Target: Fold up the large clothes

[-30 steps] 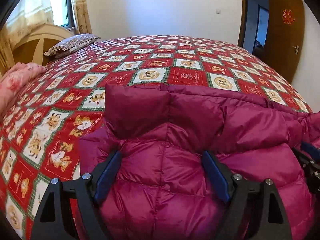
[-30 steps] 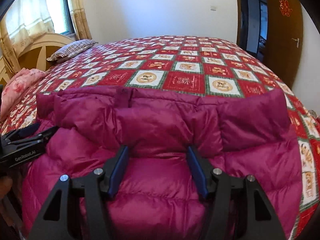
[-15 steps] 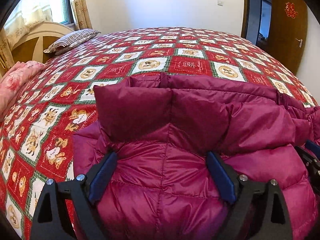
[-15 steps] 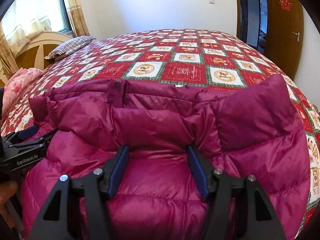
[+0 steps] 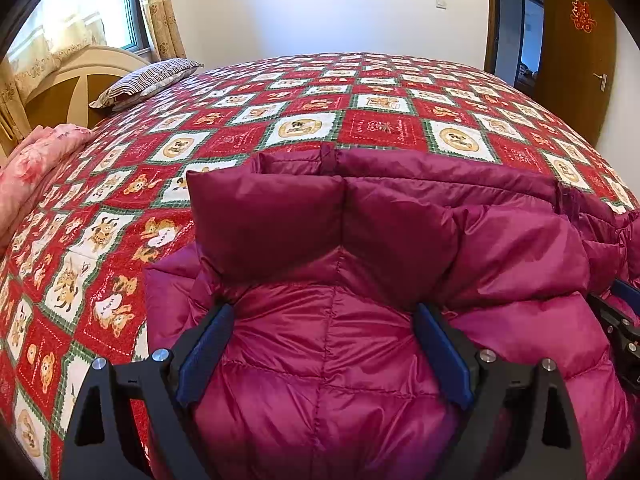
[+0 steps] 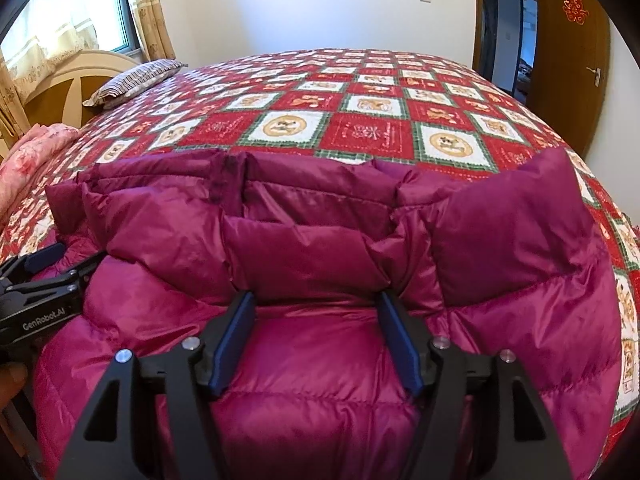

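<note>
A magenta puffer jacket (image 5: 360,264) lies bunched on the near side of the bed; it also fills the lower right wrist view (image 6: 320,240). My left gripper (image 5: 324,320) has its jaws wide apart with a thick fold of the jacket's left part between them. My right gripper (image 6: 316,308) stands the same way on the jacket's right part, jaws apart around padded fabric. The right gripper shows at the edge of the left wrist view (image 5: 624,320), and the left gripper at the edge of the right wrist view (image 6: 40,288). Both press into the jacket side by side.
The bed carries a red, white and green patchwork quilt (image 5: 360,120). A striped pillow (image 5: 148,80) and a pink bundle (image 5: 28,160) lie at the left near the headboard. A brown door (image 6: 576,40) stands at the right.
Both grippers have pushed forward with the jacket. Its far folded edge has risen and slid farther onto the quilt. Jaw spacing looks the same.
</note>
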Available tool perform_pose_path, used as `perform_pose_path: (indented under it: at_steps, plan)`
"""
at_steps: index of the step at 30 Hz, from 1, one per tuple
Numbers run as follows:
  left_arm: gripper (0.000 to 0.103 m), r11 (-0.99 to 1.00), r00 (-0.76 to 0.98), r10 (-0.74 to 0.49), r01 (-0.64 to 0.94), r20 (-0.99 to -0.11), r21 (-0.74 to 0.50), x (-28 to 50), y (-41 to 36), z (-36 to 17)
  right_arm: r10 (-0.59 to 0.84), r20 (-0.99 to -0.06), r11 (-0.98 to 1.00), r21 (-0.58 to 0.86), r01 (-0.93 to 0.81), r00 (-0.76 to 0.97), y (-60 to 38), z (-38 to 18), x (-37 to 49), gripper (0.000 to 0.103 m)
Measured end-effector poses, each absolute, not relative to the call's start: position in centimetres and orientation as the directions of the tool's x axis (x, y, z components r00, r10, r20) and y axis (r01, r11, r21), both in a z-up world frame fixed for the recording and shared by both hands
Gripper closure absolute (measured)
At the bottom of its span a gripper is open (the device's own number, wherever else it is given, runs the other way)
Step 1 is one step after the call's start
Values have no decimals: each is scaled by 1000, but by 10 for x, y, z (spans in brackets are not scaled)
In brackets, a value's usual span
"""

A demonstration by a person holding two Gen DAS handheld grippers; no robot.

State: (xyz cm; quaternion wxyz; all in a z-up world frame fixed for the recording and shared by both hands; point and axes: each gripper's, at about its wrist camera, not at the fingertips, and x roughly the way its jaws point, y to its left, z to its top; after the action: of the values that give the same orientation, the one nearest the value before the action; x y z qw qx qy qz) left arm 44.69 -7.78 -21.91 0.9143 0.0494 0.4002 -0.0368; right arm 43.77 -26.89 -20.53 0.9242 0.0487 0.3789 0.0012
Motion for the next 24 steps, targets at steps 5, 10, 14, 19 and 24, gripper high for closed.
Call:
perform_pose_path:
  at_steps: [5, 10, 14, 19, 24]
  plan:
    - [11, 992, 677, -25, 106, -736, 64, 447, -79, -219, 33, -703, 996, 83, 36, 710, -268, -206, 439, 35]
    - [10, 992, 678, -23, 106, -735, 66, 446, -78, -219, 26, -706, 997, 73, 36, 708, -267, -206, 440, 34]
    - [10, 991, 656, -35, 118, -754, 57, 448, -75, -215, 10, -715, 998, 54, 42, 699, -265, -203, 441, 35]
    - [10, 997, 716, -56, 81, -696, 2, 427, -55, -173, -45, -656, 991, 67, 118, 753, -251, -170, 424, 35]
    - [10, 994, 694, -59, 105, -718, 19, 436, -64, -182, -68, -675, 995, 7, 99, 735, -216, -170, 438, 36]
